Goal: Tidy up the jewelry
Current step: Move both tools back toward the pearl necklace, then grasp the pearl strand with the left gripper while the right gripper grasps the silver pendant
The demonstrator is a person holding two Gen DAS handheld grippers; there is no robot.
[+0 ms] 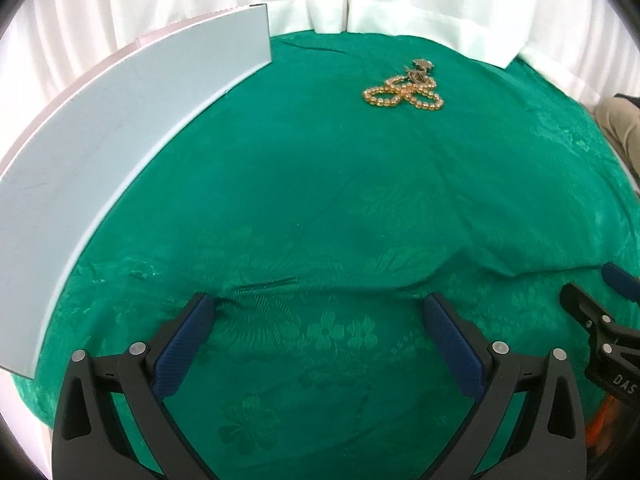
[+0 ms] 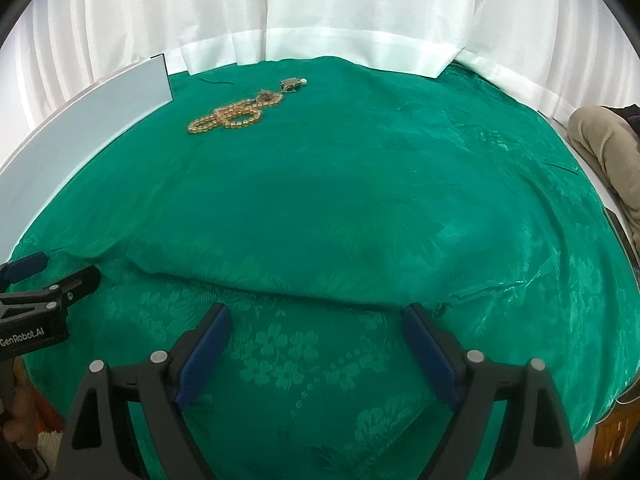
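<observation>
Beads (image 1: 402, 94) lying just past the grey box's (image 1: 132, 128) far end on the green cloth (image 1: 360, 208) look floppy and slippery, so I'd pinch a doubled strand, both hand-held grippers (image 1: 320, 304) (image 2: 316, 312) spread wide and empty.

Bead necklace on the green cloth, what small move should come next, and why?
Probably bring the right hand-held gripper forward toward the bead necklace. Both hand-held grippers stand open and empty near the front edge of the green cloth, and the necklace lies tangled far ahead, untouched, beside the pale box. The left hand-held gripper could follow.
</observation>
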